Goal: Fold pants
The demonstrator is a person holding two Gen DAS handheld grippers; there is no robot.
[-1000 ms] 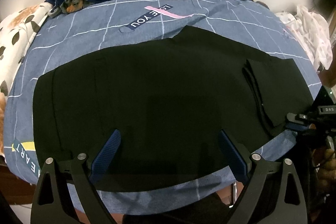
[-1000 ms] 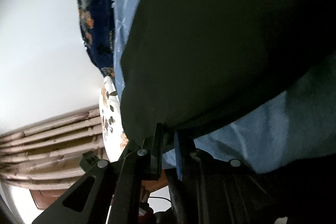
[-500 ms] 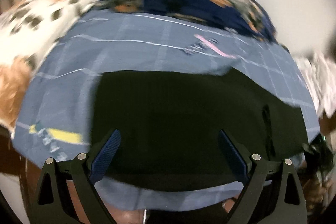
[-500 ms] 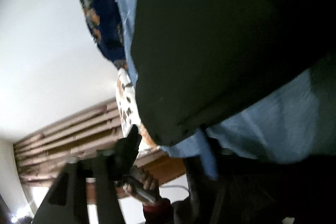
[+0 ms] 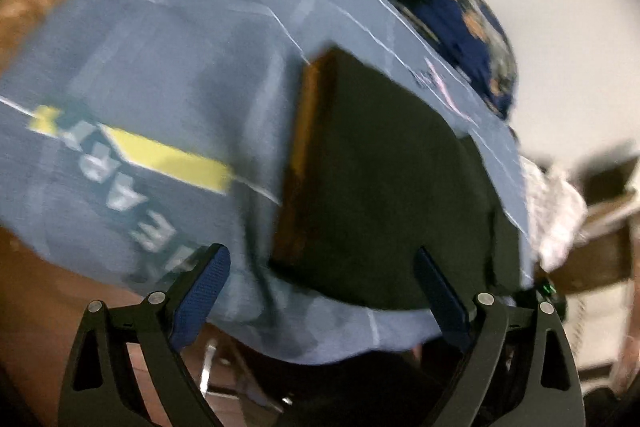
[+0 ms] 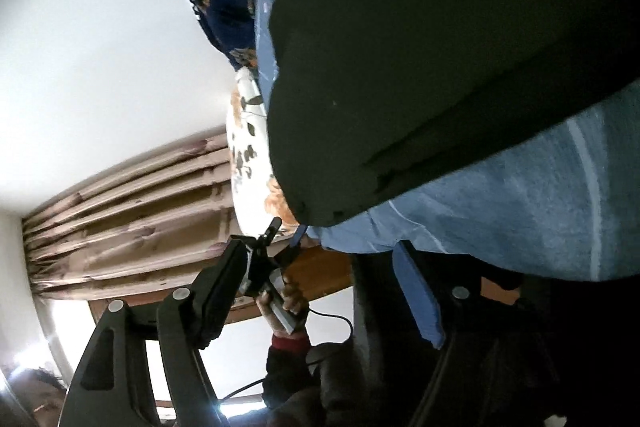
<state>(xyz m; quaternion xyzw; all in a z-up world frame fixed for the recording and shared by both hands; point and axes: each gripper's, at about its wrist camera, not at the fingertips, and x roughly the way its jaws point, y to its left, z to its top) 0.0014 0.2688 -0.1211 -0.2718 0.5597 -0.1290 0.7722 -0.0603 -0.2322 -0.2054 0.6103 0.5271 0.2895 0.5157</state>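
The right gripper had just been opening; its jaws stood apart with nothing between them, the near corner of the black pants lying free at about twelve o'clock from it. The pants lay flat on the blue bedsheet, close to the bed's near edge. The left gripper was spread wide and empty too, tilted down over the bed, with the pants' short end at about one o'clock just past its fingers. One fold seemed finished and released. The next move would likely call for both grippers to pinch the two corners of one end together and carry that end over the other, keeping the layers aligned.
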